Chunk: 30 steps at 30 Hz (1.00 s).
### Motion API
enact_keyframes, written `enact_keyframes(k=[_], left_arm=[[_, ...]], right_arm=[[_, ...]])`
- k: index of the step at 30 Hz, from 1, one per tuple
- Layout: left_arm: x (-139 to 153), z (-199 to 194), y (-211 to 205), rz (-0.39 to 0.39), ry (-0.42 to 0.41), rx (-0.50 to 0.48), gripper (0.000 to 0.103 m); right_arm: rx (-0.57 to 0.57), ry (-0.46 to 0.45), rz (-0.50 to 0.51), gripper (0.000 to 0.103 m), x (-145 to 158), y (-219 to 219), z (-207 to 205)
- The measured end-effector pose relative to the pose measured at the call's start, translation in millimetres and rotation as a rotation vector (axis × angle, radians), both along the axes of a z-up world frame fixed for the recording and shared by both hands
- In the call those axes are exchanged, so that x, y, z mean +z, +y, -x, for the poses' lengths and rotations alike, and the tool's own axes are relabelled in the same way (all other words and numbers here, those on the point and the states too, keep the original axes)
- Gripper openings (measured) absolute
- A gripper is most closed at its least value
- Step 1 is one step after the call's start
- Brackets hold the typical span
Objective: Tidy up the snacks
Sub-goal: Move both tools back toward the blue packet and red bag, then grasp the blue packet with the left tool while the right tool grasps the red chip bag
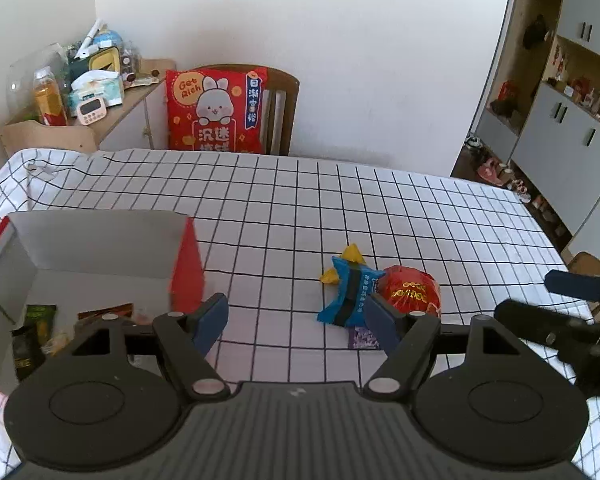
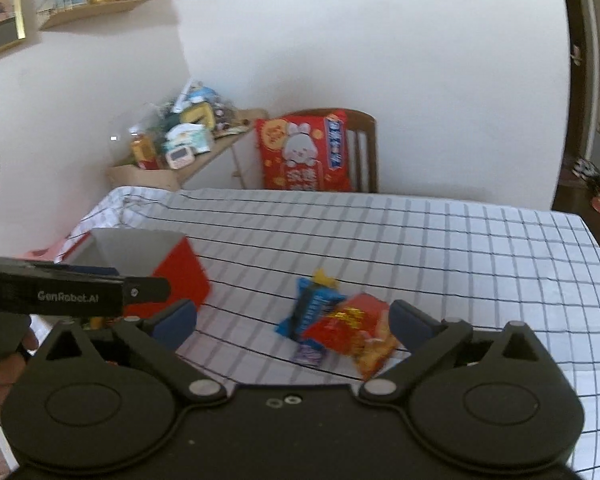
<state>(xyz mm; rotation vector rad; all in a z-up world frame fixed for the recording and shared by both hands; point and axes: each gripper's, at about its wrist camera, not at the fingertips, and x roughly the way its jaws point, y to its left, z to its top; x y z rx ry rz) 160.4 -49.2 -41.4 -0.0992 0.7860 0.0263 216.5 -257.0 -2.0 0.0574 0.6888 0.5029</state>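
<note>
While both tongs gape empty, the red box (image 1: 186, 268) (white inside) holds several snack packets (image 1: 40, 320).

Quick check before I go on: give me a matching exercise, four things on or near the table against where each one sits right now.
Things:
1. blue snack packet
2. small purple packet
3. green snack packet
4. red rabbit cushion

Places:
A. inside the red box
B. on the wooden chair beyond the table
C. on the checked tablecloth, overlapping the yellow packet
D. on the tablecloth, nearest the cameras in the pile

Pairs: 1-C, 2-D, 3-A, 4-B
</note>
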Motion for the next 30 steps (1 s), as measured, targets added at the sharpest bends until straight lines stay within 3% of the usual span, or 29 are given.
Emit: enact_keyframes(k=[6, 12, 21, 30], left_arm=[[-22.1, -33.5, -18.5, -0.017, 0.062, -0.006, 0.075], [-38.9, -63.3, -30.8, -0.022, 0.117, -0.002, 0.075], [-65.0, -101.4, -49.0, -0.025, 0.196, -0.018, 0.075], [-92.8, -131.1, -55.4, 0.028, 0.282, -0.022, 0.075]], right_arm=[[-0.038, 0.053, -0.005, 0.103, -13.2, -18.0, -33.9], [0.095, 0.046, 0.115, 0.102, -31.1, -14.6, -55.5], [0.252, 0.057, 0.198, 0.102, -56.1, -9.3, -81.8], [0.393, 0.045, 0.297, 0.102, -80.7, 7.3, -99.6]])
